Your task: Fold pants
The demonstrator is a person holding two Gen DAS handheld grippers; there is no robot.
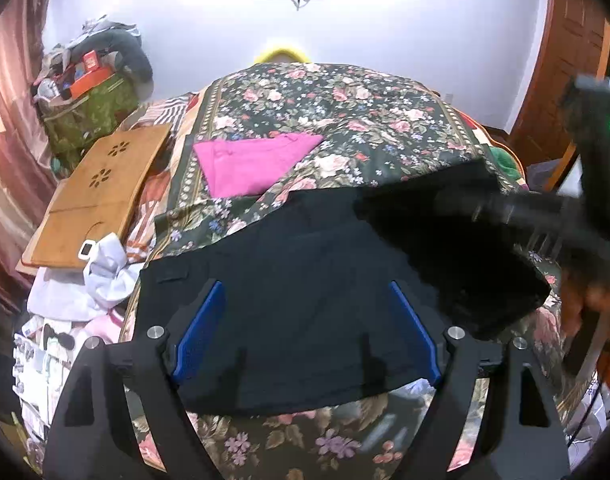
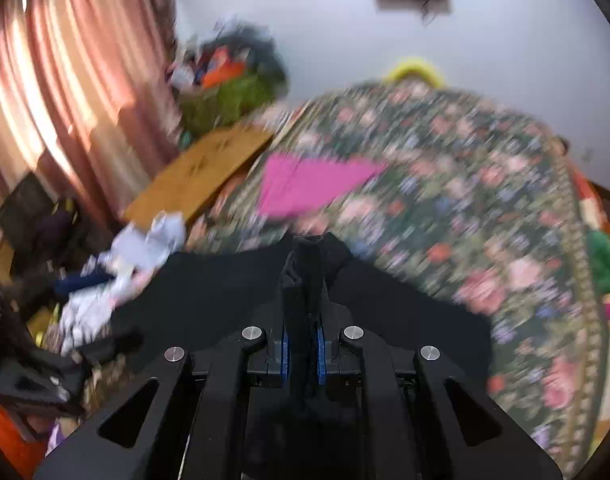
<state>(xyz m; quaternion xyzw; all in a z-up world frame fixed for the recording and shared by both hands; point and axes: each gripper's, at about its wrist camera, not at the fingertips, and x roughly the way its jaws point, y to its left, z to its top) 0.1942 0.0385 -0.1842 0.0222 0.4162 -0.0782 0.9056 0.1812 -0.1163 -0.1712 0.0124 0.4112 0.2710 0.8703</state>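
Observation:
Black pants lie spread on the floral bedspread. My left gripper is open, its blue pads wide apart just above the near part of the pants. My right gripper is shut on a bunched fold of the black pants and holds it lifted over the rest of the cloth. In the left wrist view the right gripper shows blurred at the right, carrying a dark flap of the pants over the lower layer.
A folded pink garment lies farther back on the bed. A wooden board and a pile of light clothes sit at the left. A green bag stands by the curtain. The bed's near edge is close below.

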